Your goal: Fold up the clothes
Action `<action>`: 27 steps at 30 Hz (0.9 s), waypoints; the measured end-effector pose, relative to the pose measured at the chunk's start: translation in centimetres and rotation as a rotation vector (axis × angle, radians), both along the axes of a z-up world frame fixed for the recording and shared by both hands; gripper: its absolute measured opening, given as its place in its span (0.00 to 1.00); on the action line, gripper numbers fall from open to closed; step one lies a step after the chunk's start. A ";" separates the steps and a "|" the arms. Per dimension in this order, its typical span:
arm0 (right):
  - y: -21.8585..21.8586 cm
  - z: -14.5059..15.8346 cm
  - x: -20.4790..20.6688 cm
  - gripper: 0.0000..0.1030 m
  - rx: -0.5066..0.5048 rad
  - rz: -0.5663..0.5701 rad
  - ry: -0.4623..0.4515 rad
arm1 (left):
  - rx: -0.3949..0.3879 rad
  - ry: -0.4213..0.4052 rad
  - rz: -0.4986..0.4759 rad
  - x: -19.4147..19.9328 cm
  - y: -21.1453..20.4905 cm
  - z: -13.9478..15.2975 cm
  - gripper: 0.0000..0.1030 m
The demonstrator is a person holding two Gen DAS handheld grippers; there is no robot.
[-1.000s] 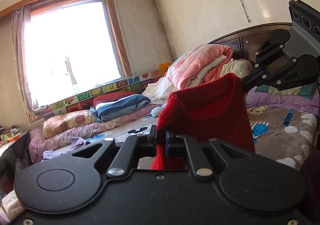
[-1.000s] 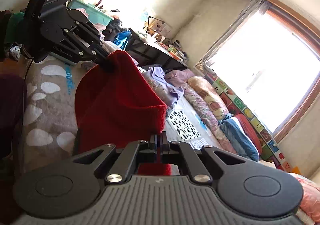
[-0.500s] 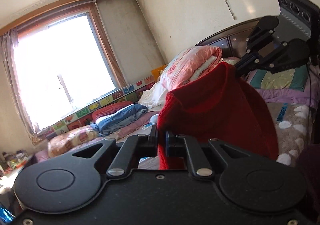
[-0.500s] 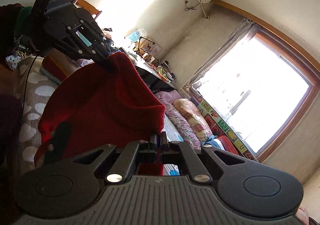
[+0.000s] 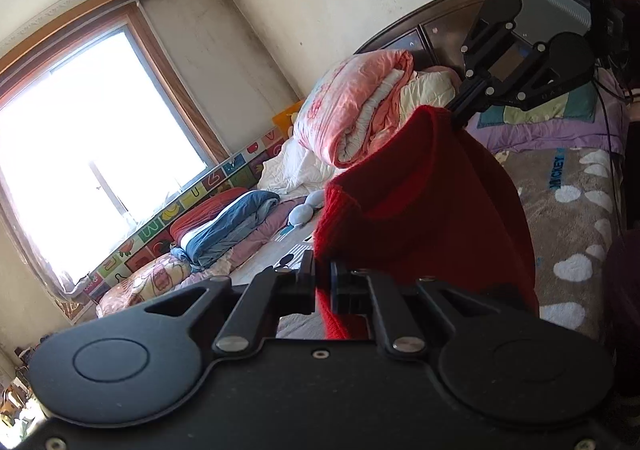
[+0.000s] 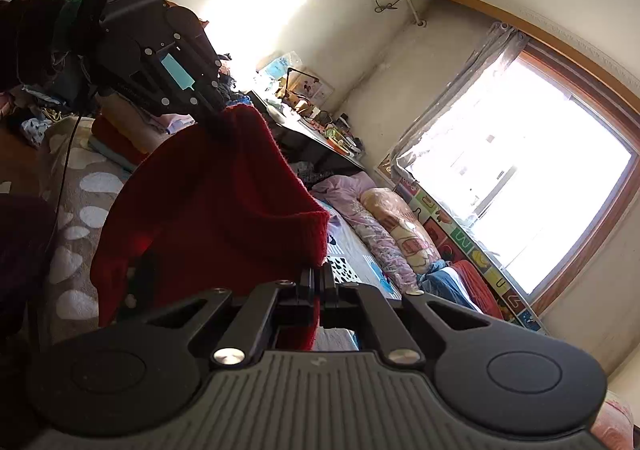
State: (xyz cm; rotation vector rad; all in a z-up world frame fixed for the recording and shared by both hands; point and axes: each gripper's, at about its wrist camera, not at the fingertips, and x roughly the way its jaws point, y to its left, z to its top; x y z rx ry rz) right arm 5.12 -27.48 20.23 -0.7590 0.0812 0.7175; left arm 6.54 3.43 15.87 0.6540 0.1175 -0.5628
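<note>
A red knitted sweater (image 5: 424,218) hangs in the air between my two grippers, above the bed. My left gripper (image 5: 322,282) is shut on one ribbed corner of it. My right gripper (image 6: 318,282) is shut on the other corner; the sweater (image 6: 224,202) sags between them. In the left wrist view the right gripper (image 5: 456,116) pinches the far corner at upper right. In the right wrist view the left gripper (image 6: 212,118) pinches the far corner at upper left.
A brown blanket with white hearts (image 5: 576,234) covers the bed below. Pink and white quilts (image 5: 360,106) are piled at the dark headboard (image 5: 432,30). Folded bedding (image 5: 224,218) lies under the window (image 5: 88,138). A cluttered desk (image 6: 316,130) and clothes piles (image 6: 120,134) stand beyond.
Both grippers have risen and tilted with the sweater held between them; it hangs higher above the bed. Both grips stay shut.
</note>
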 end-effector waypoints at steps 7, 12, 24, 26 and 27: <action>0.0 -0.2 5.9 0.03 -0.009 -0.032 0.040 | 0.088 0.035 0.021 8.0 -1.1 0.3 0.05; 0.7 -0.6 12.2 0.03 -0.040 -0.070 0.057 | 0.186 0.034 0.071 15.5 -3.1 -0.1 0.05; 1.3 -0.6 27.9 0.03 -0.053 -0.312 -0.137 | 0.345 -0.341 0.264 26.4 -8.5 -0.3 0.05; 1.2 -1.5 27.9 0.03 -0.049 -0.315 -0.172 | 0.357 -0.341 0.244 25.7 -8.2 -2.7 0.05; 1.3 -2.5 27.7 0.03 -0.060 -0.309 -0.184 | 0.367 -0.333 0.232 25.1 -8.1 -4.1 0.05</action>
